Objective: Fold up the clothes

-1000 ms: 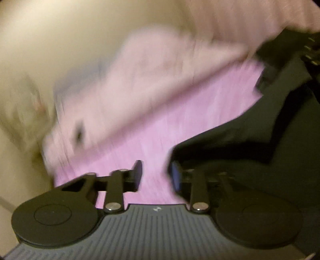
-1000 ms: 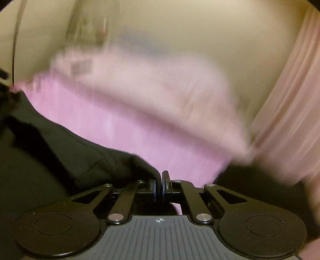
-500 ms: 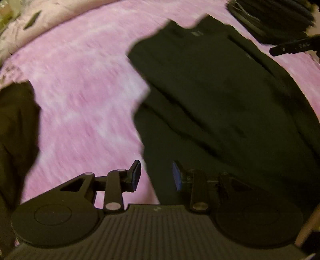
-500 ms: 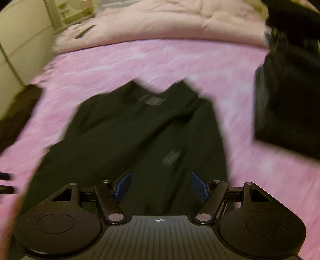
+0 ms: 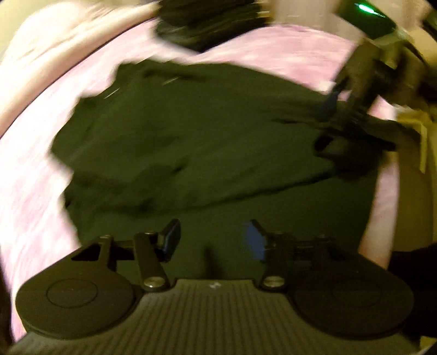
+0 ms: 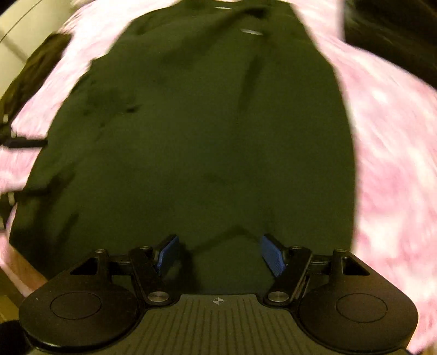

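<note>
A black garment (image 5: 191,136) lies spread on the pink bedspread (image 5: 30,174); it fills the right wrist view (image 6: 196,136), collar at the top. My left gripper (image 5: 213,240) is open and empty just above the garment's near part. My right gripper (image 6: 218,254) is open and empty over the garment's lower hem. The right gripper also shows at the right of the left wrist view (image 5: 325,123), over the garment's edge. Both views are motion-blurred.
A stack of dark clothes (image 5: 207,24) lies on the bed beyond the garment; a dark pile (image 6: 390,35) shows at upper right in the right wrist view. Another dark garment (image 6: 35,71) lies at the left bed edge. A pale pink quilt (image 5: 41,49) lies far left.
The right gripper let go of the black garment and opened; the garment now lies flat. Both grippers swung down and moved in close over it. The left jaws opened wider.
</note>
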Available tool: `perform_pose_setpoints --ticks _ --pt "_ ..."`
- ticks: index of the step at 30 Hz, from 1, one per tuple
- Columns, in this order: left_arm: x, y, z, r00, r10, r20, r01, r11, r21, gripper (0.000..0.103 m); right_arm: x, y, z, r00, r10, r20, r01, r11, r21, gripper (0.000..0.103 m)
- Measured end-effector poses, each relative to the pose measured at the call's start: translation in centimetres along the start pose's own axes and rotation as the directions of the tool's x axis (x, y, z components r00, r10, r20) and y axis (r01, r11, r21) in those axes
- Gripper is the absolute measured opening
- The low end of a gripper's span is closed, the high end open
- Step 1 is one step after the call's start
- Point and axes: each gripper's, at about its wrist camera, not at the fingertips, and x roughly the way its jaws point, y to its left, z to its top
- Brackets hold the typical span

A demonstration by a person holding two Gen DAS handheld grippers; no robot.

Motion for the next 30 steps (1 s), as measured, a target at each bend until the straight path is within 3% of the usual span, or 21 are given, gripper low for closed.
perform_pose_setpoints --ticks 5,9,11,12,13,14,17,19,20,22,23,24,25,26,27,29,30 --pt "3.5 -5.3 4.2 0.995 -0.096 0.028 0.093 0.990 0.108 0.053 -1.9 -6.6 -2.1 0.982 -0.190 -0.011 0.190 0.981 0.033 0.069" --pt "7.3 -9.6 5.8 0.994 -0.104 -0.034 0.109 0.963 0.247 0.058 -4.0 -10.5 -2.7 0.980 -0.195 0.042 0.184 0.966 0.183 0.069" --pt "9.0 -11.0 6.0 0.989 -0.107 -0.101 0.132 0.948 0.291 0.046 -4.3 -10.8 -2.6 0.981 -0.182 0.064 0.164 0.962 0.219 0.069" --pt "9.3 -11.0 6.1 0.984 -0.130 -0.118 0.159 0.947 0.278 0.033 -4.3 -10.6 -2.6 0.982 -0.174 0.076 0.154 0.963 0.223 0.069" --pt "9.1 -10.8 6.5 0.982 -0.138 -0.126 0.167 0.952 0.258 0.013 -4.3 -10.4 -2.6 0.982 -0.166 0.087 0.143 0.963 0.228 0.069" --pt "8.8 -10.5 6.8 0.983 -0.124 -0.132 0.153 0.958 0.244 0.003 -4.3 -10.2 -2.6 0.982 -0.159 0.098 0.132 0.964 0.232 0.069" --pt "5.9 -7.1 7.2 0.992 -0.075 -0.103 0.086 0.990 0.107 0.004 -3.5 -9.0 -2.1 0.984 -0.137 0.114 0.110 0.970 0.216 0.069" --pt "2.9 -3.1 6.8 0.996 0.018 -0.084 -0.019 1.000 -0.008 0.003 -3.0 -8.5 -2.2 0.983 -0.138 0.118 0.113 0.974 0.197 0.069" --pt "1.1 -0.8 6.3 0.994 0.077 -0.078 -0.082 0.994 -0.070 0.003 -2.7 -8.1 -2.0 0.982 -0.143 0.120 0.120 0.976 0.184 0.069" --pt "-3.3 4.8 4.8 0.976 0.202 -0.085 -0.216 0.951 -0.219 0.003 -2.0 -7.4 -1.4 0.977 -0.171 0.129 0.149 0.975 0.163 0.069" --pt "-5.8 7.8 3.8 0.958 0.269 -0.100 -0.287 0.911 -0.296 0.003 -1.9 -7.1 -1.1 0.973 -0.187 0.134 0.165 0.973 0.159 0.069" --pt "-8.5 10.9 2.6 0.929 0.350 -0.119 -0.369 0.858 -0.358 0.003 -1.8 -6.7 -0.9 0.969 -0.202 0.139 0.180 0.971 0.156 0.069" --pt "-11.2 14.0 1.2 0.887 0.440 -0.140 -0.457 0.792 -0.404 0.004 -1.8 -6.5 -0.7 0.966 -0.215 0.143 0.193 0.969 0.155 0.069" --pt "-13.7 16.8 -0.3 0.831 0.531 -0.169 -0.546 0.714 -0.439 0.004 -1.8 -6.1 -0.5 0.962 -0.229 0.147 0.206 0.966 0.157 0.069" --pt "-16.0 19.4 -1.9 0.764 0.613 -0.203 -0.625 0.622 -0.472 0.005 -2.0 -5.8 -0.6 0.958 -0.245 0.151 0.220 0.962 0.163 0.069" --pt "-19.9 24.0 -5.7 0.592 0.743 -0.313 -0.758 0.381 -0.529 0.013 -2.5 -5.1 -0.8 0.951 -0.264 0.161 0.234 0.955 0.184 0.069" --pt "-21.3 25.6 -7.6 0.516 0.764 -0.387 -0.796 0.262 -0.545 0.027 -2.7 -4.7 -1.1 0.948 -0.272 0.164 0.239 0.951 0.197 0.069"
